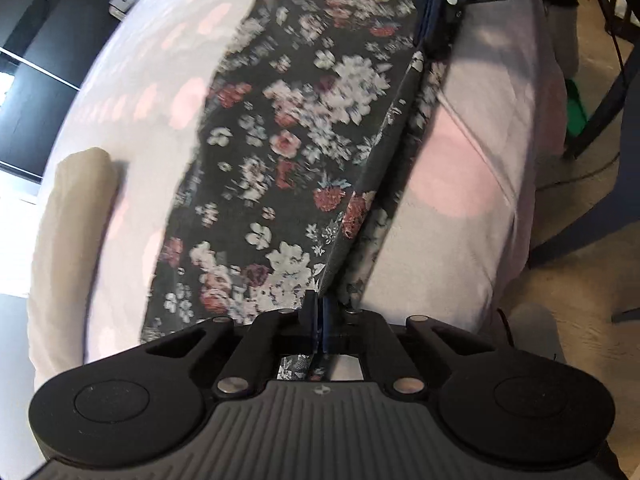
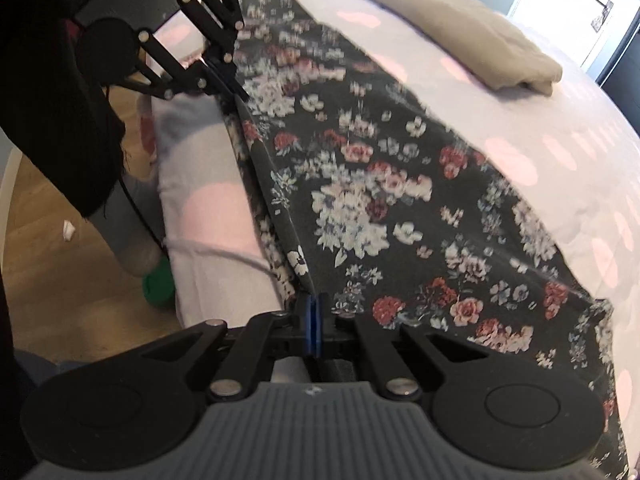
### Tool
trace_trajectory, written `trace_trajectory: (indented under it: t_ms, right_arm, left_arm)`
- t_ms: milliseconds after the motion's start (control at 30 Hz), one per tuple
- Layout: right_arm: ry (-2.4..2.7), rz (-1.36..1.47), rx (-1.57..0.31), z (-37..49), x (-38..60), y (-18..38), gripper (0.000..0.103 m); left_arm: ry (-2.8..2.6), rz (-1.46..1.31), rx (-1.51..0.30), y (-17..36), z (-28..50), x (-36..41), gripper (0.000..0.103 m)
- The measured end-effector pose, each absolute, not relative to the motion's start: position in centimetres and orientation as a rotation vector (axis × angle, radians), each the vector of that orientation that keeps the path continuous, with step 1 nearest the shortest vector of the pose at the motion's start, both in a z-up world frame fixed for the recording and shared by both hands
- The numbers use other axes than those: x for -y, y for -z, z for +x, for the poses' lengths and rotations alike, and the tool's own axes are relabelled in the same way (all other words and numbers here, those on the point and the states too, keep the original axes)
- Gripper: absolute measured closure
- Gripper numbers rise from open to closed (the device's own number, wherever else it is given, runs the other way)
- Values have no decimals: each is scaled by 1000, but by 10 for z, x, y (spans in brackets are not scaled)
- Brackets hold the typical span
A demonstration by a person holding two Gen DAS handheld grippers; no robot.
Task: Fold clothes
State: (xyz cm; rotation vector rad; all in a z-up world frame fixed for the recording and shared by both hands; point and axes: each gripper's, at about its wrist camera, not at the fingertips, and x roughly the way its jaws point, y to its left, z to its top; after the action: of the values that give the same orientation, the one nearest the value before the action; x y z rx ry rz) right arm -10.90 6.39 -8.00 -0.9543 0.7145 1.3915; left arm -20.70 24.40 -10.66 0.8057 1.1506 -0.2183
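Folding step, mid-fold by our judgement. Left gripper: jaws closed on floral garment edge. Garment: spread on the bed, near edge lifted. Right gripper: jaws likewise closed on that edge. Next we need both carried across together, keeping tension even.

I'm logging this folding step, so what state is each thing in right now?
Left tongs: shut on the floral garment's near edge.
Right tongs: shut on the same edge, further along.
Floral garment: spread on the bed, gripped edge doubled over and lifted.
Beige cloth: folded, lying on the bed apart from the garment.
Bedsheet: smooth, hanging over the bed's side.
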Motion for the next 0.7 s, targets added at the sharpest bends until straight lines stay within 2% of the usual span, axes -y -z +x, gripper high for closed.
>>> trace_trajectory:
  t_ms: [67,100,167,300,400,533,667,700]
  right_arm:
    - [-1390,-956,-741,-107,-64,81,92]
    - [-1390,-947,-769,-105,-62,80,86]
    - [-1387,-928,-823,-99,-57,78,82]
    - [-1295,-828,-881,-75,-31,62,83]
    - [-1225,-752,-922,-57,-12,50,82]
    - [-980,-591,-983,3,24,25,79]
    - [-717,-438,-1079,73,85,12,67]
    - [-650,-408,-1101,88,101,12,66]
  left_arm:
    - [220,776,-1170,104,-202,-247,102]
    - [221,746,-1186,102,-199,-250,100]
    - [235,637,-1210,90,-194,-258,93]
    - [228,435,-1143,58,-179,-263,90]
    - [178,354,-1091,40,-160,-259,81]
    - [122,311,-1088,28,-125,-244,80]
    - [101,294,-1088,23,-88,-234,80]
    - [98,291,-1091,24,-79,-232,80]
